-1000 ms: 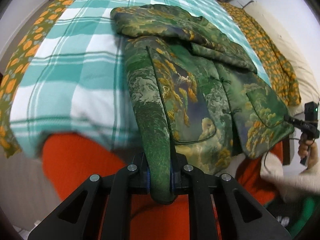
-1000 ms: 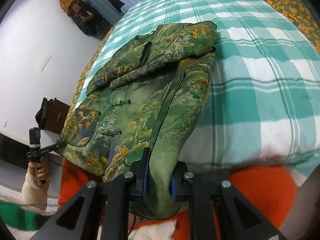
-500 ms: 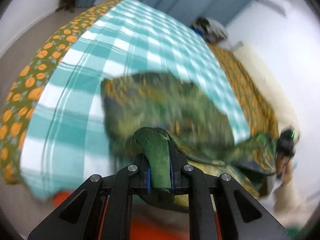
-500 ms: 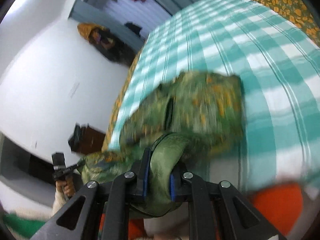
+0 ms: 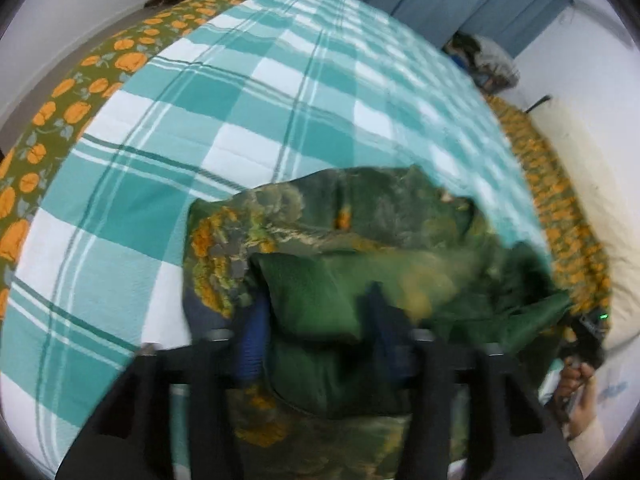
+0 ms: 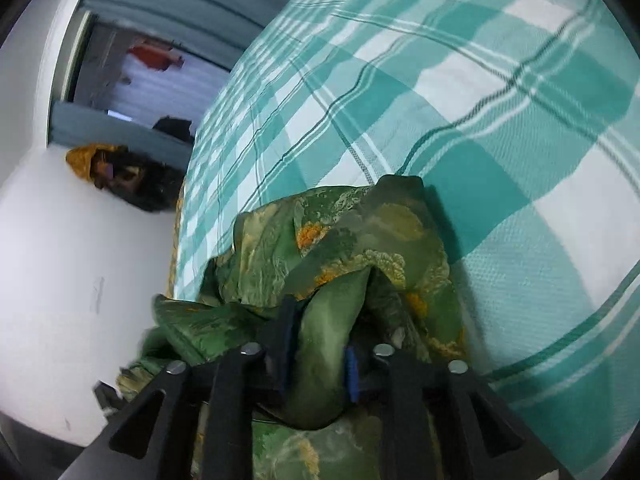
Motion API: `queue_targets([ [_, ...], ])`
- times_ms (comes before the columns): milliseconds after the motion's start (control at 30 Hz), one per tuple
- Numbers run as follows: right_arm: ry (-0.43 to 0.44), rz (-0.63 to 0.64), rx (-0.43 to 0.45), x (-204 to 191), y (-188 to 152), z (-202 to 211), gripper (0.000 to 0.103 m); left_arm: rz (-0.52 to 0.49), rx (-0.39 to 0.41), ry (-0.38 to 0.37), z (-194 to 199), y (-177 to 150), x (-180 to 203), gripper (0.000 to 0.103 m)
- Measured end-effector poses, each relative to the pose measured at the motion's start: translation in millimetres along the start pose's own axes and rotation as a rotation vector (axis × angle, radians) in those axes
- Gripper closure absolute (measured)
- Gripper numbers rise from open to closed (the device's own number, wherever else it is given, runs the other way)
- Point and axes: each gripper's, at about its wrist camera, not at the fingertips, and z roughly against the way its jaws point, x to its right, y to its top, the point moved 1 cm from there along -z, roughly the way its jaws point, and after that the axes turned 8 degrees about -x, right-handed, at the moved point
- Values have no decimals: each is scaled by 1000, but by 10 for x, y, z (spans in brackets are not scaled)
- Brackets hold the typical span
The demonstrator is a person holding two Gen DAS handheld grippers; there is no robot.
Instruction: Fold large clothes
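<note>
As jacket (image 5: 360,216) bunches (plaid blanket (image 5: 240,92) underneath).

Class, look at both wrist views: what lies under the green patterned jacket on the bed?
The green patterned jacket lies bunched on the teal checked blanket, which shows all around it. The blanket directly beneath is covered, as is anything under the folds. Whether the orange-flowered sheet runs underneath cannot be seen.

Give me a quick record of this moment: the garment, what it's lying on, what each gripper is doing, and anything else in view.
garment: green patterned jacket, bunched and folded over on itself
surface: teal and white checked blanket on a bed
left gripper: jaws opening, green fabric between them
right gripper: jaws opening, a fold of fabric between them
edge of bed: orange floral cover
image quality: left view blurred
</note>
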Motion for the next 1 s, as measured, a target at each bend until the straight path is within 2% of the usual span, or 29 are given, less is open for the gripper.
queue_targets([
  [33, 46, -18, -7, -13, 25, 25, 58, 8, 19, -16, 82, 2, -15, 22],
  [67, 75, -27, -11, -36, 23, 72, 48, 13, 48, -35, 189, -2, -34, 19],
  [100, 108, -38, -11, -64, 45, 132, 42, 11, 73, -59, 296, -11, -55, 18],
  [167, 147, -34, -4, -125, 87, 258, 39, -1, 93, -91, 421, -29, -93, 13],
  [233, 161, 24, 13, -229, 95, 436, 39, -37, 86, -98, 481, -76, -140, 10],
  [300, 94, 104, 19, -315, 88, 519, 35, -95, 43, -80, 428, -127, -140, 10],
  [400, -89, 262, 6, -385, 44, 499, 34, -157, -54, -27, 141, -181, -104, 10],
  [500, -242, 363, -49, -424, -1, 289, 34, -183, -76, 40, -163, -109, 8, 11],
  [633, -317, 395, -52, -472, 86, -51, 34, -157, -84, 83, -514, 80, 175, 13],
  [700, -334, 376, -50, -472, 99, -140, 34, -142, -102, 102, -640, 119, 232, 38],
  [733, -342, 375, -50, -482, 90, -188, 35, -143, -107, 141, -676, 122, 251, 76],
  [767, -358, 394, -51, -520, 66, -246, 40, -148, -108, 193, -692, 118, 259, 91],
  [800, -393, 439, -55, -583, 26, -295, 59, -148, -102, 197, -658, 102, 257, 92],
  [867, -474, 534, -42, -722, -107, -302, 81, -149, -69, 190, -517, 70, 245, 95],
  [1000, -515, 630, 42, -1012, -248, -88, 88, -117, 33, 160, -65, 157, 231, 96],
])
